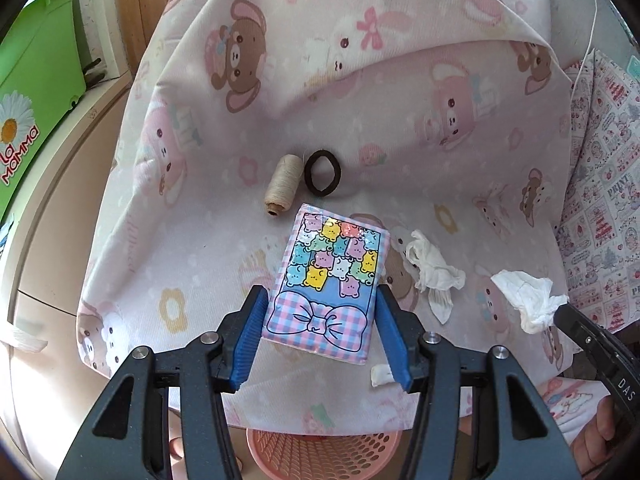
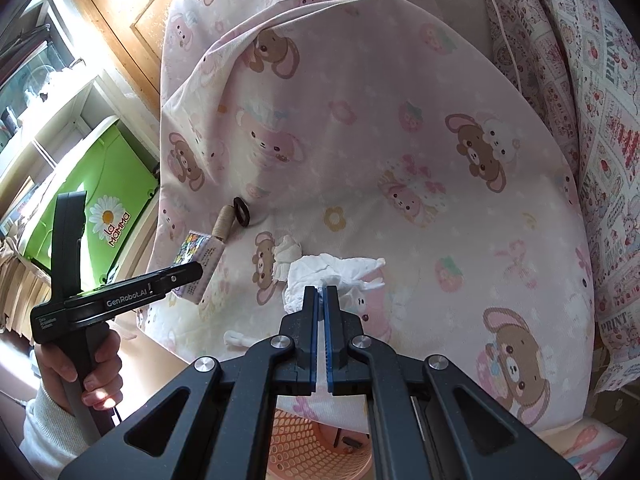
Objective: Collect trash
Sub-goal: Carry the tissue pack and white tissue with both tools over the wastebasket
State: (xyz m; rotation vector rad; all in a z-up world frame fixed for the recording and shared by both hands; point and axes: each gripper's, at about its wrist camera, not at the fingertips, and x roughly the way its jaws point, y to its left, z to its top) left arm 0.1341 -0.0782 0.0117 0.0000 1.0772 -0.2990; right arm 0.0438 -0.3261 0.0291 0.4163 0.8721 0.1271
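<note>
A pastel tissue pack (image 1: 328, 276) with bear prints lies between the blue pads of my left gripper (image 1: 320, 292), which is shut on its two long edges. In the right wrist view the tissue pack (image 2: 194, 258) sits tilted at the tip of the left gripper (image 2: 196, 271). My right gripper (image 2: 321, 290) is shut on a crumpled white tissue (image 2: 332, 270), which also shows at the right in the left wrist view as a white tissue (image 1: 524, 298). A second crumpled tissue (image 1: 432, 268) lies on the sheet beside the pack. A small paper scrap (image 1: 380, 374) rests near the bed's edge.
A beige thread spool (image 1: 282, 184) and a dark hair tie (image 1: 322, 172) lie beyond the pack on the pink bear-print sheet (image 1: 400, 100). A pink mesh basket (image 1: 324, 452) stands below the bed's edge. A green box (image 1: 36, 80) stands at the left.
</note>
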